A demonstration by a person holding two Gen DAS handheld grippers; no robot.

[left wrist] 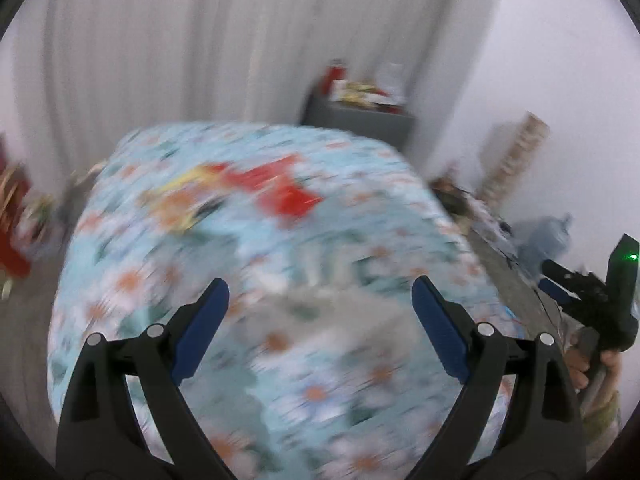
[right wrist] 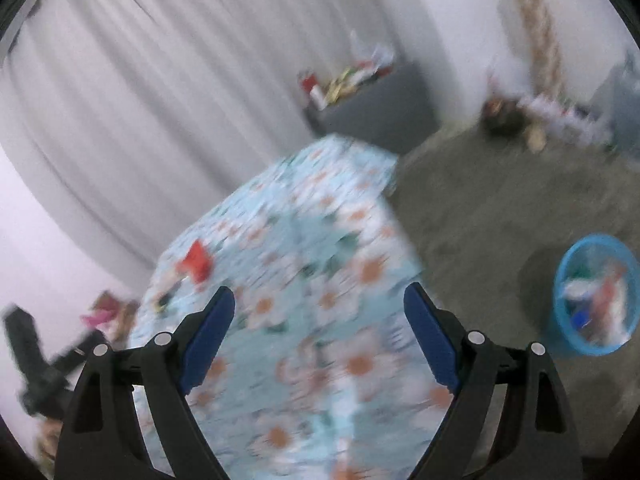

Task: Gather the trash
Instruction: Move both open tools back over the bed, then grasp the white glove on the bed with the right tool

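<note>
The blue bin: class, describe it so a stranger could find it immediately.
Start at the table with the floral tablecloth. On the grey floor to its right stands the blue bin, round and already holding trash. Nothing else on that floor is bright blue.

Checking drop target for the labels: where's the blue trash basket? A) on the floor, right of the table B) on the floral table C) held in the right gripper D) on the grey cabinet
A: in the right wrist view the blue basket stands on the grey floor, right of the floral table.

L gripper [left wrist: 320, 300] & R gripper [right wrist: 319, 308]: fingers wide apart, nothing held.
</note>
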